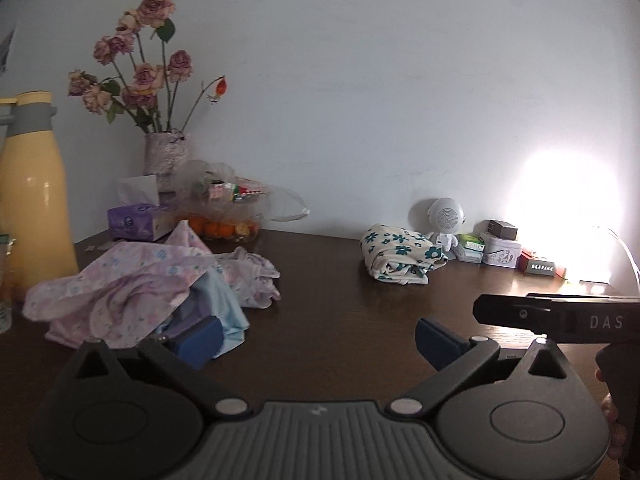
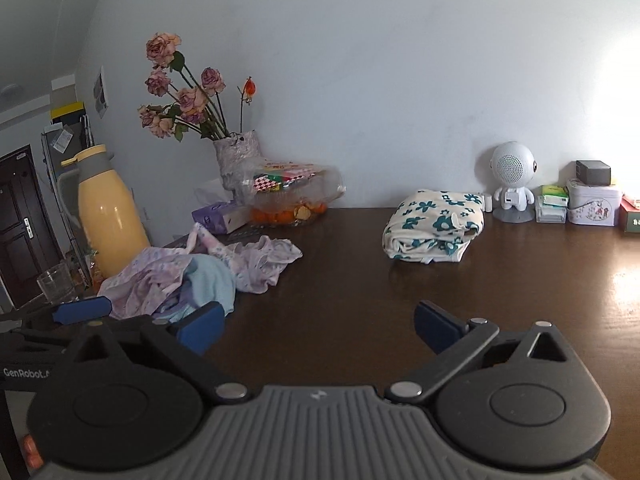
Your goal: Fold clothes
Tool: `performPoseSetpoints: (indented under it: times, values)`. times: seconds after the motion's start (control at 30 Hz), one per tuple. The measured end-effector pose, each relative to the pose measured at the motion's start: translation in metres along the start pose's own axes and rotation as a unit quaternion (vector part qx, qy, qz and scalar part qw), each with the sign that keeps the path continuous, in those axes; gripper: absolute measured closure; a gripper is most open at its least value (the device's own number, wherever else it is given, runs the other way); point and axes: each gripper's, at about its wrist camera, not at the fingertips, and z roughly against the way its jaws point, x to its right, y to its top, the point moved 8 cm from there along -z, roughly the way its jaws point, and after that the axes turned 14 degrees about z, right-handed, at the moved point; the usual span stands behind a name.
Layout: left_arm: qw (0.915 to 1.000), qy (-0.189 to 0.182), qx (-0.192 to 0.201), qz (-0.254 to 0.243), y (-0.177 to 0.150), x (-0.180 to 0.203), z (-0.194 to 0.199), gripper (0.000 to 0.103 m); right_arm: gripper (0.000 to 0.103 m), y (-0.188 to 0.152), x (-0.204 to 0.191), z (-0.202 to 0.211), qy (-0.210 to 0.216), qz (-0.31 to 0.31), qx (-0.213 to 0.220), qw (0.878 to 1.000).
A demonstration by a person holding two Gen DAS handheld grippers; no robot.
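Observation:
A crumpled heap of pink floral clothes (image 1: 132, 284) with a light blue garment (image 1: 222, 300) tucked in it lies on the dark wooden table (image 1: 340, 312) at the left. The same pink heap (image 2: 160, 280) and blue garment (image 2: 210, 284) show in the right wrist view. A folded cream garment with teal flowers (image 1: 400, 258) (image 2: 434, 226) sits at the back right. My left gripper (image 1: 316, 340) is open, its left pad close to the blue cloth, nothing between the fingers. My right gripper (image 2: 318, 330) is open over bare table.
A yellow flask (image 1: 32, 200) (image 2: 110, 216), a vase of dried roses (image 1: 166, 156) (image 2: 236, 160), a tissue box (image 1: 138, 222), a bag of oranges (image 2: 290, 200), a white speaker figure (image 2: 512, 182) and small tins (image 2: 594, 202) line the wall. A drinking glass (image 2: 56, 282) stands at the left edge.

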Motion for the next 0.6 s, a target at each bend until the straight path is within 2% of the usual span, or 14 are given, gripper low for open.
performPoseSetpoints:
  times: [0.1, 0.17, 0.47, 0.6]
  values:
    - [0.9990, 0.040, 0.015, 0.010, -0.010, -0.009, 0.027, 0.000, 0.000, -0.012, -0.019, 0.021, -0.009, 0.004, -0.008, 1.000]
    - [0.9984, 0.053, 0.009, 0.014, -0.017, -0.014, 0.040, 0.000, 0.000, -0.021, -0.030, 0.033, -0.013, 0.008, -0.013, 1.000]
    - [0.9961, 0.083, -0.017, 0.027, -0.051, -0.023, 0.083, 0.000, 0.000, -0.054, -0.064, 0.061, 0.001, 0.049, -0.043, 0.998]
    - [0.9963, 0.079, -0.025, 0.024, -0.056, -0.019, 0.088, 0.000, 0.000, -0.058, -0.065, 0.064, 0.006, 0.044, -0.049, 0.998]
